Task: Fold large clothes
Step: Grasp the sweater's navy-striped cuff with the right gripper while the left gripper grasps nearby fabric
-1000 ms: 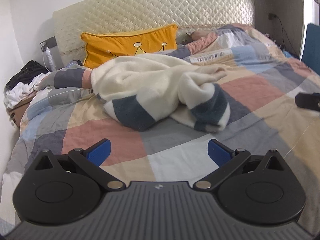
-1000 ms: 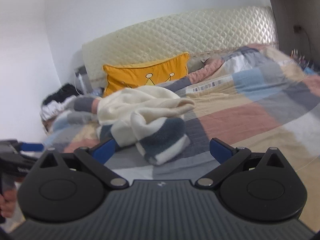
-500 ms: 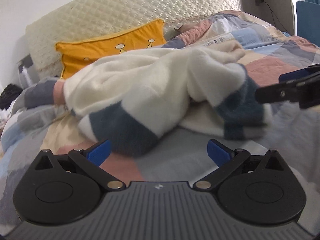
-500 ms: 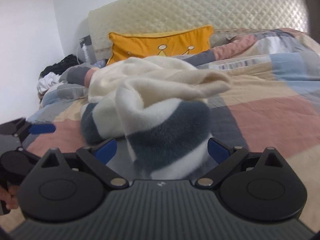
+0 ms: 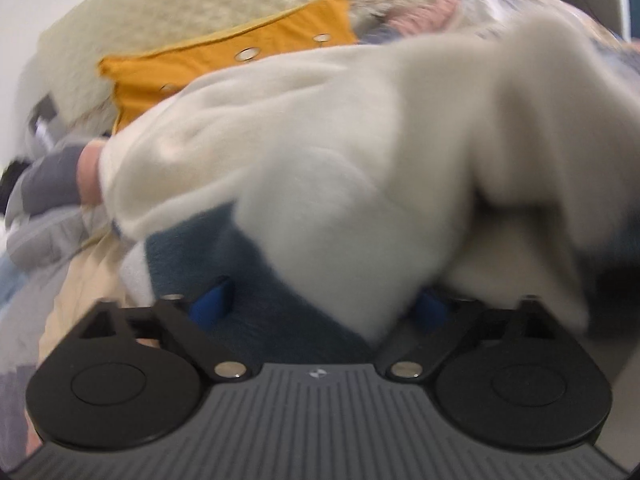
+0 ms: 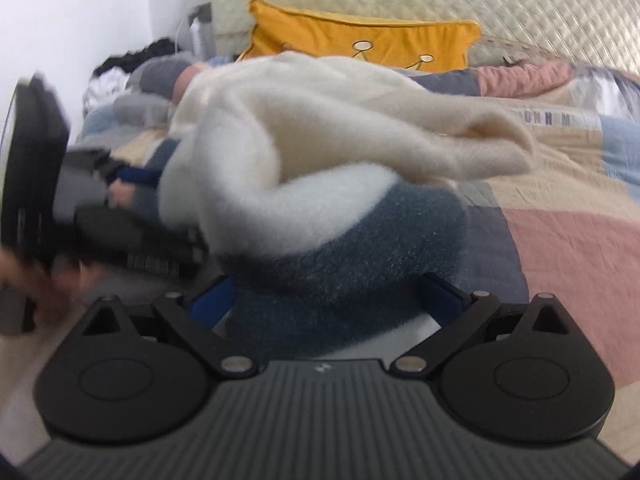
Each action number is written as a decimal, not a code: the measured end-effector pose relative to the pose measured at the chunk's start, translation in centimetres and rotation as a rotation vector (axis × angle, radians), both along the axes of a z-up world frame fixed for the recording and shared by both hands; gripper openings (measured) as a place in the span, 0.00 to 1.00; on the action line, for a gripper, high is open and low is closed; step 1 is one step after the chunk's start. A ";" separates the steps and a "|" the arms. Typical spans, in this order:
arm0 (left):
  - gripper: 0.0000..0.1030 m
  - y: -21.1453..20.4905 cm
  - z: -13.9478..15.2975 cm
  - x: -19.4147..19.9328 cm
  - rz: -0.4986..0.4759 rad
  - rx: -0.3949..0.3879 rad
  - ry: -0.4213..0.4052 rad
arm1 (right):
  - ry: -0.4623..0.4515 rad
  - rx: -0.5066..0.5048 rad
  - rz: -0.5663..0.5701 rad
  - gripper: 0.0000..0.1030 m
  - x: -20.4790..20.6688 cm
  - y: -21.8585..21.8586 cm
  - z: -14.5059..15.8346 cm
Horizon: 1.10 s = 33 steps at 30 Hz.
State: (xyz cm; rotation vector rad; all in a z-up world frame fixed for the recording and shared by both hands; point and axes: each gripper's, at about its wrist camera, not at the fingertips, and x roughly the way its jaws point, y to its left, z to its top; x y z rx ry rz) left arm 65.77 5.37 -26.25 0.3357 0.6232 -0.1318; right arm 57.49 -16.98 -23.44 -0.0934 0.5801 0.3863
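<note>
Closing around the dark blue band of the cream sweater (image 5: 320, 168), the left tongs (image 5: 322, 306) have fabric between their blue pads, which do not yet visibly press it. The right tongs (image 6: 324, 300) stand wide apart, straddling another blue-banded fold of the sweater without clamping it. The sweater lies crumpled on the patchwork bed (image 6: 560, 240), in front of a yellow pillow (image 6: 360, 44) and quilted headboard (image 6: 520, 8).
</note>
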 end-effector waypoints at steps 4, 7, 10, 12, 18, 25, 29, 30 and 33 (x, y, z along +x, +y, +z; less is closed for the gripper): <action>0.46 1.5 1.3 0.3 0.061 -0.073 -0.003 | -0.034 -0.186 0.047 0.90 -0.7 1.9 -1.0; 0.23 3.3 3.0 0.1 0.097 -0.213 0.038 | -0.063 -0.190 0.017 0.68 -1.3 1.6 -0.8; 0.12 4.8 5.0 -0.8 0.130 -0.304 0.012 | -0.063 -0.164 -0.016 0.37 -1.9 0.6 0.3; 0.11 5.3 6.3 -2.0 0.155 -0.340 -0.014 | -0.073 -0.135 -0.047 0.28 -2.5 -0.2 1.3; 0.08 7.3 10.7 -6.7 0.223 -0.446 -0.071 | -0.099 -0.056 -0.120 0.23 -4.8 -2.7 4.6; 0.08 9.0 14.9 -15.6 0.287 -0.512 -0.121 | -0.119 0.002 -0.175 0.20 -9.6 -7.2 8.8; 0.07 9.2 15.9 -21.5 0.298 -0.518 -0.125 | -0.143 0.036 -0.203 0.20 -13.7 -10.3 11.0; 0.07 9.3 16.1 -23.1 0.304 -0.527 -0.125 | -0.154 0.035 -0.212 0.20 -14.8 -11.1 11.4; 0.07 9.4 16.6 -28.0 0.321 -0.589 -0.133 | -0.159 0.076 -0.259 0.20 -17.6 -13.5 12.3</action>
